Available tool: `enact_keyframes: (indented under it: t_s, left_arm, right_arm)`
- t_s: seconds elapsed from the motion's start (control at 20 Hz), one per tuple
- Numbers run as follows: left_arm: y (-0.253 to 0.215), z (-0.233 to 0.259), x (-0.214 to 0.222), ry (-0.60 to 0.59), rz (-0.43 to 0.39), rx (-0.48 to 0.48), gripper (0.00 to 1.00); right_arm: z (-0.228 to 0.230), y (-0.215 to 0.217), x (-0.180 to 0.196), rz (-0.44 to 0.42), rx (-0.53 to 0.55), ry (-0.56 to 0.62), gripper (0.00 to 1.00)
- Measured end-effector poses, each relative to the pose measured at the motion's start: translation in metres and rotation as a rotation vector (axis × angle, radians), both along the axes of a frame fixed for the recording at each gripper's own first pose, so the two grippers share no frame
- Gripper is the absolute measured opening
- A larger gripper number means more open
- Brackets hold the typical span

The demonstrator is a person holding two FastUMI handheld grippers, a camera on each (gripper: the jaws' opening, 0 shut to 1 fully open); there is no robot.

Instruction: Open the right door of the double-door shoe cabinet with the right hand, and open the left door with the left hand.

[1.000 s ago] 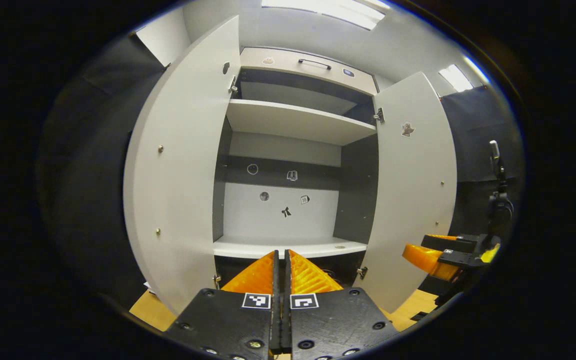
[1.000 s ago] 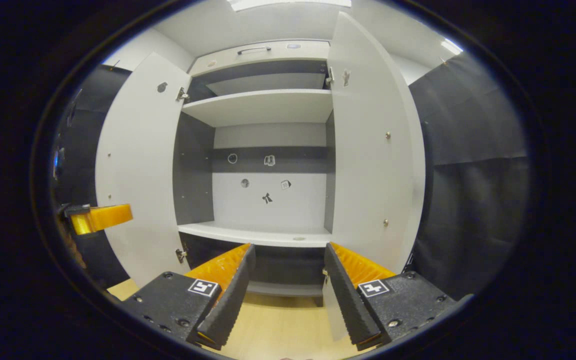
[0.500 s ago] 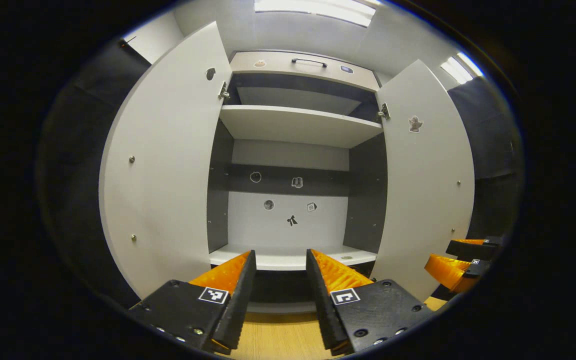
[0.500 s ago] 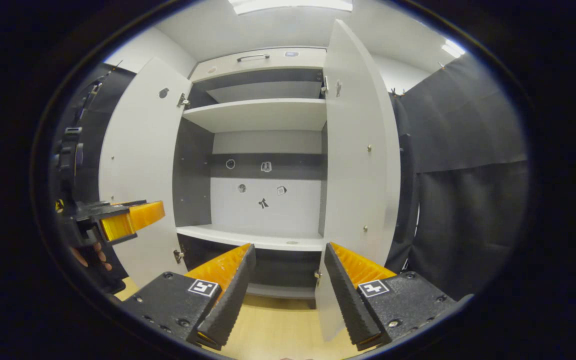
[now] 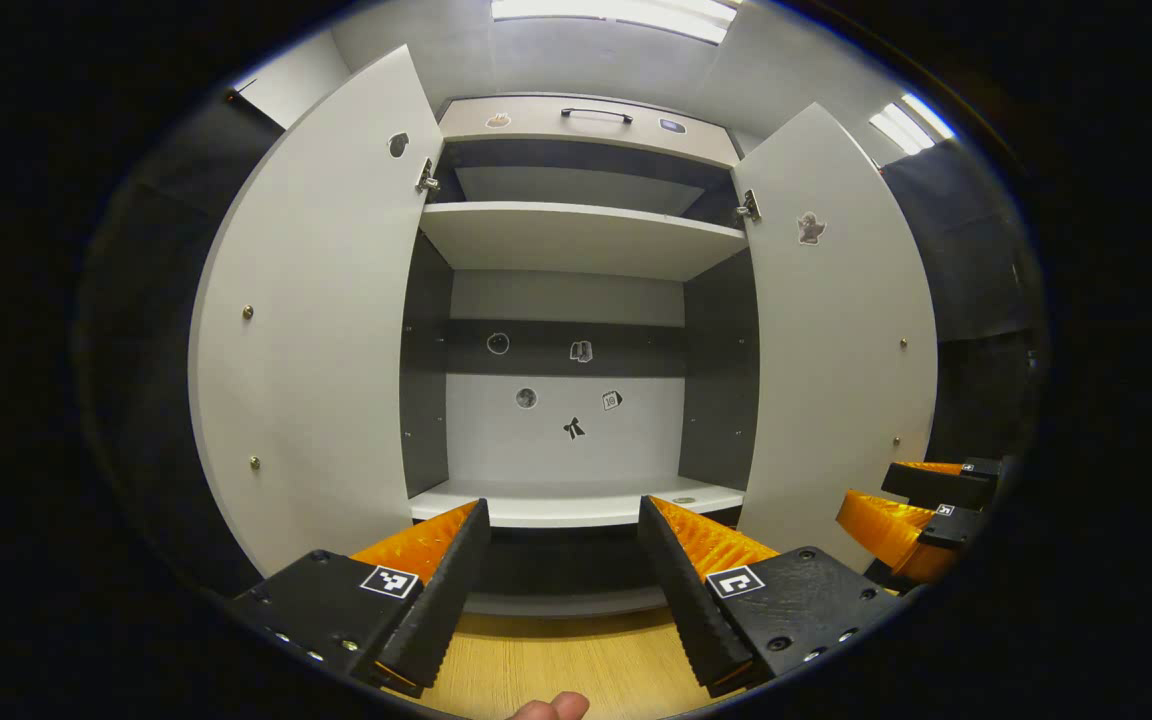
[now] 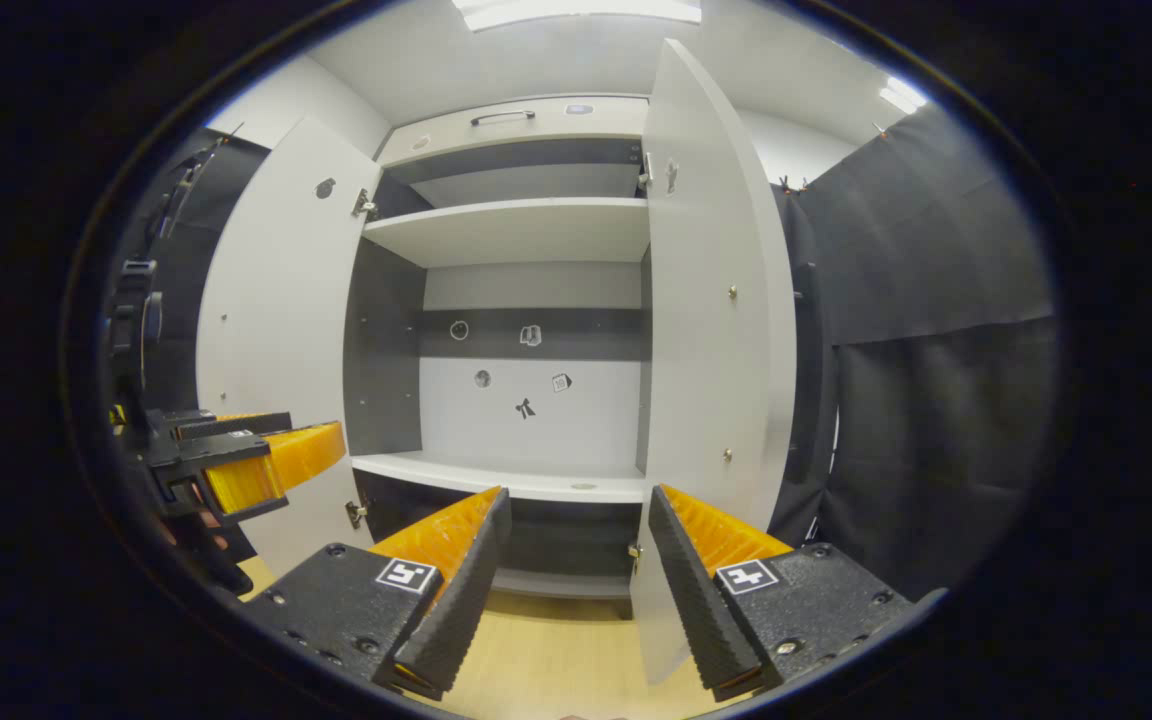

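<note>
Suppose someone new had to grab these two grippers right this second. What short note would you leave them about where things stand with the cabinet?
Left gripper: open, holding nothing, facing the cabinet's open middle.
Right gripper: open, holding nothing, close to the right door's lower edge.
Left door: swung wide open.
Right door: swung wide open.
Shoe cabinet: its shelves look bare, with only small stickers on the back panel.
Done: both doors are open and neither gripper touches a door.
Left: nothing obvious; probably just draw both grippers back clear of the doors.
</note>
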State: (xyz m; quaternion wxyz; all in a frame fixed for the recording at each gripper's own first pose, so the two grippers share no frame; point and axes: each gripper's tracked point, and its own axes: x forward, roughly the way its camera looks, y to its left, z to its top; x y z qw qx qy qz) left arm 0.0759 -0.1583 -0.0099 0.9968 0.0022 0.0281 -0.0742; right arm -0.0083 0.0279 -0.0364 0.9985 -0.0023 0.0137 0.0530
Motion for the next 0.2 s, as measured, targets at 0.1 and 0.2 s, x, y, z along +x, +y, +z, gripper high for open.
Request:
enact_keyframes:
  t_s: [0.1, 0.2]
  left_arm:
    - [0.0017, -0.003, -0.0028, 0.009, 0.004, -0.015, 0.89]
    - [0.0039, -0.0016, -0.0053, 0.004, 0.009, -0.028, 0.89]
  right_arm:
    - [-0.0041, 0.0028, 0.0005, 0.008, 0.012, 0.01, 0.87]
    - [-0.0058, 0.0051, -0.0006, 0.014, 0.011, 0.016, 0.87]
